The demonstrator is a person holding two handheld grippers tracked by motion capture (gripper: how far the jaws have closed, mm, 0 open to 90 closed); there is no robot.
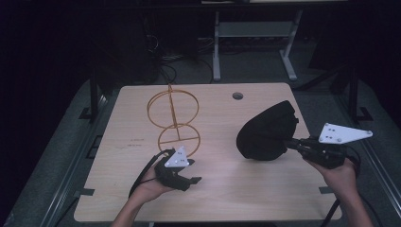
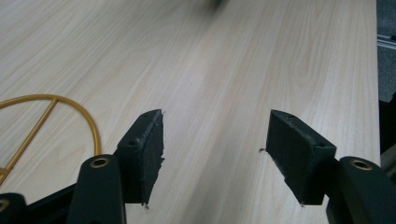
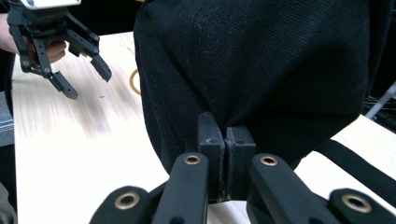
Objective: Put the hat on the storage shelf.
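A gold wire stand (image 1: pixel 172 113) of two rings on a thin rod stands at the table's middle left; its lower ring (image 2: pixel 55 98) shows at the left of the left gripper view. My left gripper (image 1: pixel 194 171) hovers just in front of that ring, open, with bare wood between its jaws (image 2: pixel 215 123). A black fabric bag (image 1: pixel 267 132) bulges at the right. My right gripper (image 1: pixel 289 144) is shut on a fold of its lower edge (image 3: pixel 226 133). The bag (image 3: pixel 261 60) hangs large in the right gripper view, with the left gripper (image 3: pixel 88 84) farther off.
The pale wooden table (image 1: pixel 227 189) has a round cable hole (image 1: pixel 238 96) near its far edge. A black strap (image 3: pixel 359 165) trails from the bag. Behind the table stand a grey desk frame (image 1: pixel 216 47) and floor cables in a dark room.
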